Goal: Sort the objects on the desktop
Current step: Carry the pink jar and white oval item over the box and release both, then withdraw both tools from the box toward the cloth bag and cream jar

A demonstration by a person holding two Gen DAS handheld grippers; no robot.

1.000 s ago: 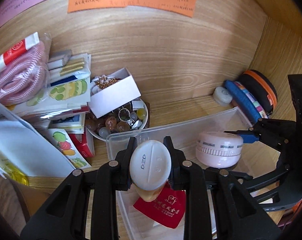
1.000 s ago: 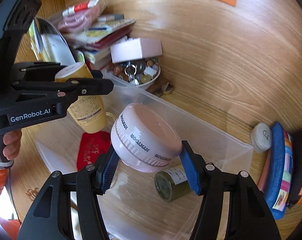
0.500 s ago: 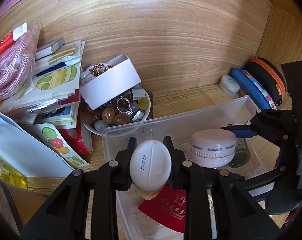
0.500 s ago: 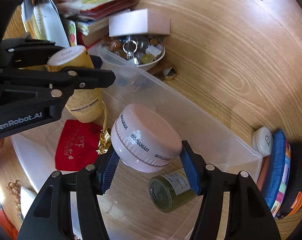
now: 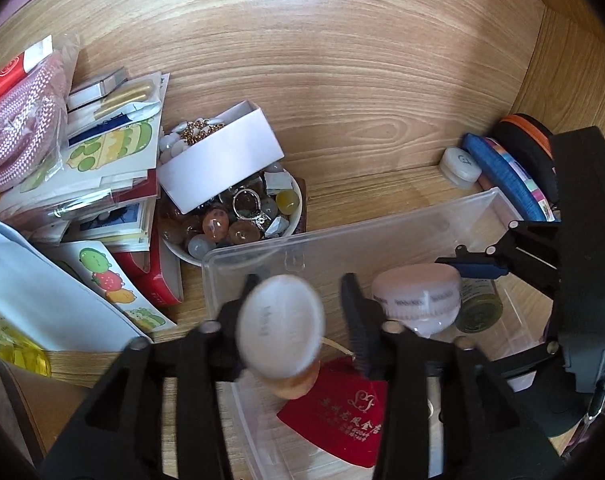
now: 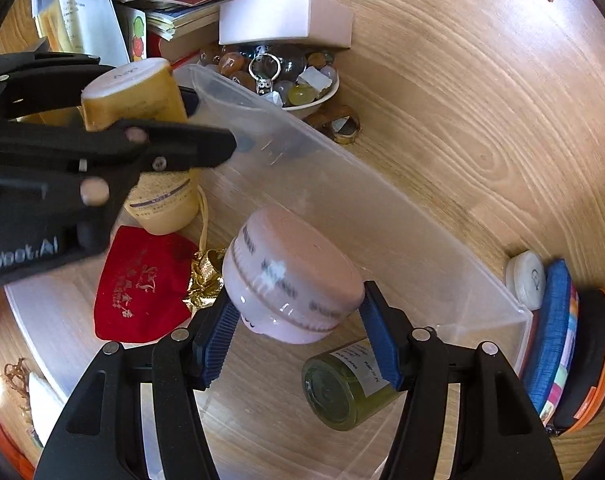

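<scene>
A tan bottle with a white oval cap (image 5: 280, 324) stands blurred between the fingers of my left gripper (image 5: 298, 300), over the clear plastic bin (image 5: 342, 236). The jaws are opening, and a gap shows between the cap and the right finger. In the right wrist view the bottle (image 6: 158, 152) has its base down in the bin (image 6: 342, 184), beside a red pouch (image 6: 142, 288). My right gripper (image 6: 298, 332) is shut on a pink round jar (image 6: 294, 276), held tilted inside the bin above a green jar (image 6: 346, 388) lying on its side.
A bowl of stones and rings (image 5: 230, 224) with a white box (image 5: 218, 160) on it sits behind the bin. Stacked books and packets (image 5: 102, 160) crowd the left. Round cases (image 5: 514, 168) and a small white container (image 5: 458, 164) stand at the right wall.
The left jaws have spread away from the bottle's cap, and the bottle now looks blurred. The right gripper has sunk lower into the bin with the pink jar.
</scene>
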